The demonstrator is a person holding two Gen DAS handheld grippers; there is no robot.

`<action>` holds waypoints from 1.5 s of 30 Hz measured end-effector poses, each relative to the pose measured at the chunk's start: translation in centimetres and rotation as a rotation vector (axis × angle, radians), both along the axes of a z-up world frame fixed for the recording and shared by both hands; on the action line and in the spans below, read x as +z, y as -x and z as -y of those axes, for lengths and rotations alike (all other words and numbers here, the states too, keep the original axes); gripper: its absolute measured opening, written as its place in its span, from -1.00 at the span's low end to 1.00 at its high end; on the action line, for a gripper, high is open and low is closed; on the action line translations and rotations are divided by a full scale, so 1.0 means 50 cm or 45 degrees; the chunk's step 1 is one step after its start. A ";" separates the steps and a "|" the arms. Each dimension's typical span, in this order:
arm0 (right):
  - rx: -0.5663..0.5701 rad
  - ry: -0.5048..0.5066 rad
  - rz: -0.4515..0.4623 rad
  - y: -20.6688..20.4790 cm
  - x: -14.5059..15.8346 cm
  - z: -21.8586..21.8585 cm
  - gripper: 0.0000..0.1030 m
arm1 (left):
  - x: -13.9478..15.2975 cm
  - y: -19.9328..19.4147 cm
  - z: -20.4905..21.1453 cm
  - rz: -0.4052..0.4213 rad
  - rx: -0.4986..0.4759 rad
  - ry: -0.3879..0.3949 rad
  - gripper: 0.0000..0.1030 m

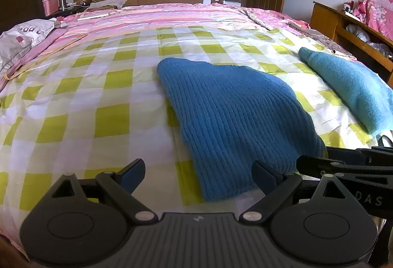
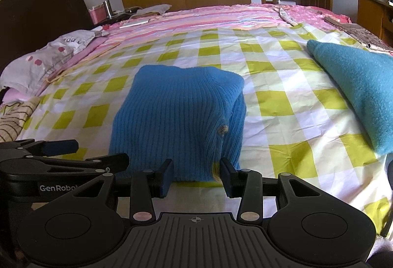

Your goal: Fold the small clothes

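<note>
A folded blue ribbed knit garment (image 1: 231, 118) lies on the green-and-white checked sheet (image 1: 98, 96); it also shows in the right wrist view (image 2: 179, 120). My left gripper (image 1: 199, 177) is open, its jaws wide apart at the garment's near left corner, holding nothing. My right gripper (image 2: 196, 177) is open, its jaws partly apart just in front of the garment's near edge, holding nothing. The right gripper's body shows at the right of the left wrist view (image 1: 343, 167). A folded teal fleece piece (image 1: 351, 86) lies to the right, also in the right wrist view (image 2: 356, 86).
A pink striped quilt (image 1: 172, 17) covers the far part of the bed. A pillow (image 2: 49, 59) lies at the left by the dark headboard (image 2: 36, 12). A wooden shelf unit (image 1: 348, 30) stands to the right. Wardrobes and an open door are behind.
</note>
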State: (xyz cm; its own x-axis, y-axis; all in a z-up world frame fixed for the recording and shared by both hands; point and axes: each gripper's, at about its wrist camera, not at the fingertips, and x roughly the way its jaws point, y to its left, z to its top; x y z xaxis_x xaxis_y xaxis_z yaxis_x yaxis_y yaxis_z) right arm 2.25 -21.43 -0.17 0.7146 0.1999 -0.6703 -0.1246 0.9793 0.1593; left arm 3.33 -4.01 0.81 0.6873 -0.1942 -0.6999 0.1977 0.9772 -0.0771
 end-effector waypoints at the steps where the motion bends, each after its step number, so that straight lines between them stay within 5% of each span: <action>1: -0.003 -0.001 -0.002 0.000 0.000 -0.001 -0.21 | 0.001 0.000 -0.001 0.004 -0.001 0.009 0.92; 45: -0.029 0.018 0.022 0.011 0.007 -0.011 -0.13 | -0.010 0.006 0.008 0.019 0.011 -0.037 0.93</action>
